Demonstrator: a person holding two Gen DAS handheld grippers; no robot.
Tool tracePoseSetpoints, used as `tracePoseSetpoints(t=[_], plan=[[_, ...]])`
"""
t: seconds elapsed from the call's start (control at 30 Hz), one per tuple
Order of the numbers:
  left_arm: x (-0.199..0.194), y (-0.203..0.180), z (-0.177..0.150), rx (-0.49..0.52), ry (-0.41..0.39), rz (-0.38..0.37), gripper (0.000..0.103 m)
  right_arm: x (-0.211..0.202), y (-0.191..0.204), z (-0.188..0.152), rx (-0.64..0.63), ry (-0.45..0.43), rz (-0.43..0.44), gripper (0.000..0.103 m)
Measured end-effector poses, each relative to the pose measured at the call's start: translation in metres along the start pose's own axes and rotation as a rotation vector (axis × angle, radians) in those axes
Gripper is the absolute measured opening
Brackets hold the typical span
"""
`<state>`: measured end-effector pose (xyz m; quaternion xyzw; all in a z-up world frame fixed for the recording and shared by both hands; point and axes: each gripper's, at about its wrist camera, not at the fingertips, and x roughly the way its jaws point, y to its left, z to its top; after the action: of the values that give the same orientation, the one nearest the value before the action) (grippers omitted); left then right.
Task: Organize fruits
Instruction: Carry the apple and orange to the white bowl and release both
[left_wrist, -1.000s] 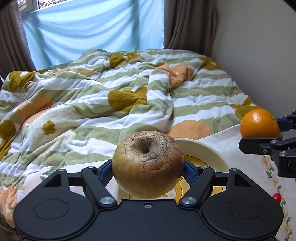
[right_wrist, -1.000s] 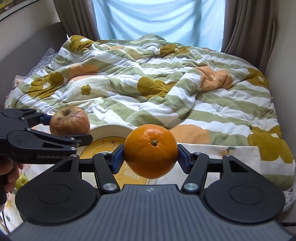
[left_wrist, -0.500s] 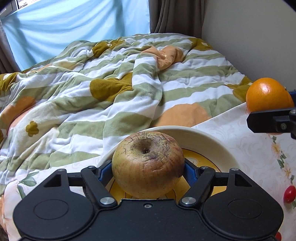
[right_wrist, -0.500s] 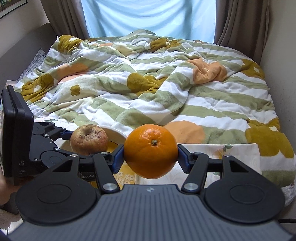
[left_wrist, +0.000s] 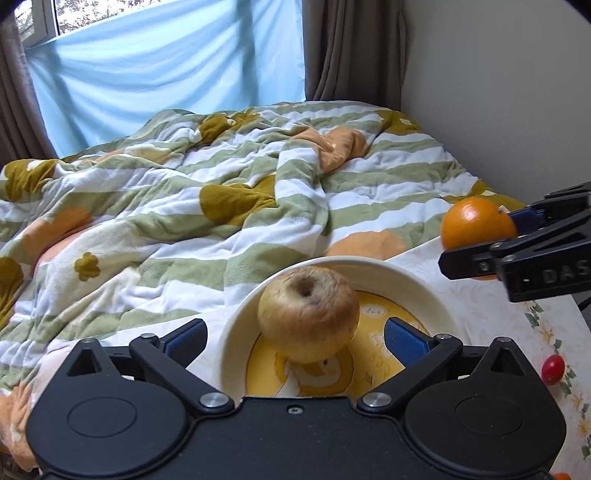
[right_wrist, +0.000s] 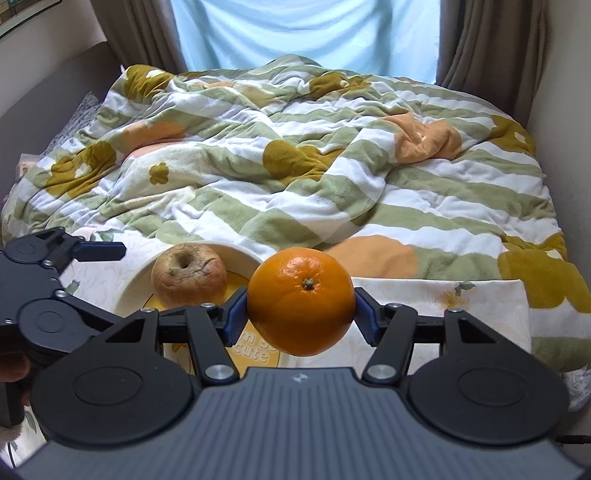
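Wrinkled apple (left_wrist: 307, 318) resting inside the cream-rimmed bowl (left_wrist: 424, 291) on the floral tablecloth (left_wrist: 524, 332), left gripper (left_wrist: 295, 338) spread wide around it without contact, right gripper (right_wrist: 300, 316) clamping the orange (right_wrist: 301, 301) beside the bowl's right rim

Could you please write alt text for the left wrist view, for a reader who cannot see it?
The left gripper is open around a wrinkled apple resting in a cream bowl on a floral cloth. At right, the right gripper holds an orange; behind lies a striped blanket.
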<state>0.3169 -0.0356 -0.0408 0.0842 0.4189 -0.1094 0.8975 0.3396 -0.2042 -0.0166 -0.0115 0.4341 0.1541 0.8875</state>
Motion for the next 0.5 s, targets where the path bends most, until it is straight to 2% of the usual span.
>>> tracePoseSetpoints(t=[0.5], plan=[[-0.049,0.022,-0.034,-0.086,-0.005,0.058,0.103,0.046,0.044,-0.02,-0.182,0.047,0.047,0.075]])
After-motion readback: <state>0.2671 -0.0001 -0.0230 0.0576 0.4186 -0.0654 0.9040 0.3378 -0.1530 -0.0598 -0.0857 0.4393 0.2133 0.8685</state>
